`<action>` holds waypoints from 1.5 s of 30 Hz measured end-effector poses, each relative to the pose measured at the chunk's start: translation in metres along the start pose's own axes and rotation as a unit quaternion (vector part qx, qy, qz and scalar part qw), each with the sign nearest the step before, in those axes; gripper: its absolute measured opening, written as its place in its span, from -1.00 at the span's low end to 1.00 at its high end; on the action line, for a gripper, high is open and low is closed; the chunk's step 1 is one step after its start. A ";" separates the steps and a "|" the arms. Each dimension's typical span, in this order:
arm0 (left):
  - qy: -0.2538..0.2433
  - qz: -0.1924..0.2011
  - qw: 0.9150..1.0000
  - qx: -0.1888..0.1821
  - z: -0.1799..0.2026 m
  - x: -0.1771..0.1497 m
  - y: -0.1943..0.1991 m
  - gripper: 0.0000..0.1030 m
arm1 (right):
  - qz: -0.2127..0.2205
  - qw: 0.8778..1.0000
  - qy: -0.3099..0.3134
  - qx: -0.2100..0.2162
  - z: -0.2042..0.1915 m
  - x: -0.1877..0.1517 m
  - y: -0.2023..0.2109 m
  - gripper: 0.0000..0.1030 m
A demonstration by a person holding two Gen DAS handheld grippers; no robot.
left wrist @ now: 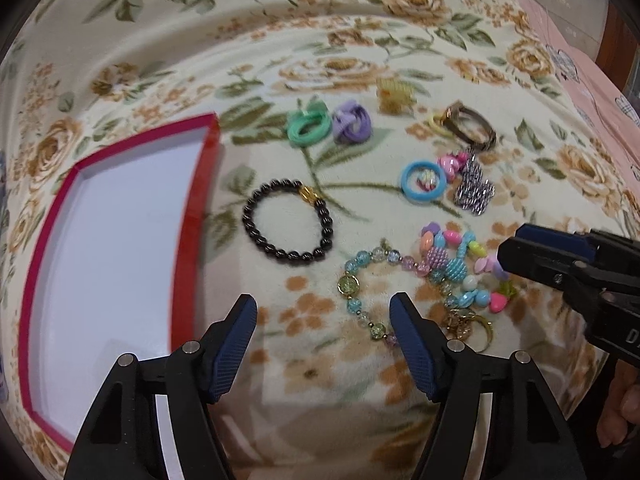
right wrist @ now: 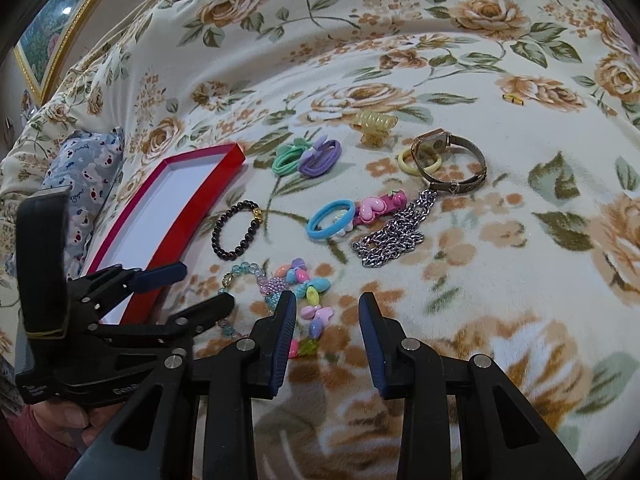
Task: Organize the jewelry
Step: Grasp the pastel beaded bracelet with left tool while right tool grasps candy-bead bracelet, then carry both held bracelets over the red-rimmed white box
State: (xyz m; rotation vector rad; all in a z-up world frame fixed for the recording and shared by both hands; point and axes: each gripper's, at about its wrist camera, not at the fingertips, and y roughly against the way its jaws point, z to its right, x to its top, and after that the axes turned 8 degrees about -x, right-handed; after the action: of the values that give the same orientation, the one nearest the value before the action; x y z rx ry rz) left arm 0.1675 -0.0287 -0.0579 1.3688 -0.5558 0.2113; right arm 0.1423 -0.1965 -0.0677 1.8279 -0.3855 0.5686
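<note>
1. The red box (left wrist: 120, 240), open with a white floor, lies on the floral blanket (left wrist: 320, 48) to the left of the jewelry, and nothing lies on the part of its floor that shows, so the sorting looks barely begun.
2. All the pieces in view lie loose on the blanket: a black bead bracelet (left wrist: 286, 226) nearest the box, a pale glass-bead bracelet (left wrist: 360, 292) touching a tangle of pastel bead bracelets (left wrist: 464, 264), a silver chain (right wrist: 394, 232), a watch (right wrist: 448, 160) lying over a yellow ring (right wrist: 420, 162), a blue hair tie (right wrist: 332, 218) beside a pink heart clip (right wrist: 380, 206), green (right wrist: 290, 160) and purple (right wrist: 320, 158) hair ties, and a yellow claw clip (right wrist: 374, 126).
3. The left gripper (left wrist: 323, 320) hangs with jaws apart and empty, just above the glass-bead bracelet.
4. The right gripper (right wrist: 327, 316) is part-way closed, pads apart, nothing between them, by the pastel tangle.
5. My judgement: every piece is still to be moved into the box.
6. White lettering on the gripper bodies is cut off and unreadable; small script on the bear-print cushion (right wrist: 86, 176) is too small to read.
</note>
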 end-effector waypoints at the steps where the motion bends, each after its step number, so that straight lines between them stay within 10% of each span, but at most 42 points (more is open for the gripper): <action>1: -0.002 -0.007 1.000 -0.002 0.000 0.001 -0.006 0.03 | -0.002 1.000 0.002 0.001 -0.001 0.000 -0.002 -0.36; 6: -0.024 -0.006 1.000 -0.018 0.004 0.004 -0.011 -0.85 | -0.011 1.000 0.014 -0.004 -0.006 0.003 -0.011 -0.36; 18: 0.001 0.045 0.997 -0.055 -0.013 -0.004 0.032 -0.87 | -0.005 0.998 0.059 -0.022 -0.027 0.002 -0.018 -0.84; 45: 0.113 0.133 0.985 -0.013 -0.112 -0.060 0.162 -0.87 | 0.045 0.985 0.125 0.111 -0.161 0.034 0.008 -0.84</action>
State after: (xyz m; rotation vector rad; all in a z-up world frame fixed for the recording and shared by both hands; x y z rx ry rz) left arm 0.0702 0.1226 0.0422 1.2224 -0.5463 0.5667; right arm 0.1352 -0.0462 -0.0014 1.9270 -0.2421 0.9244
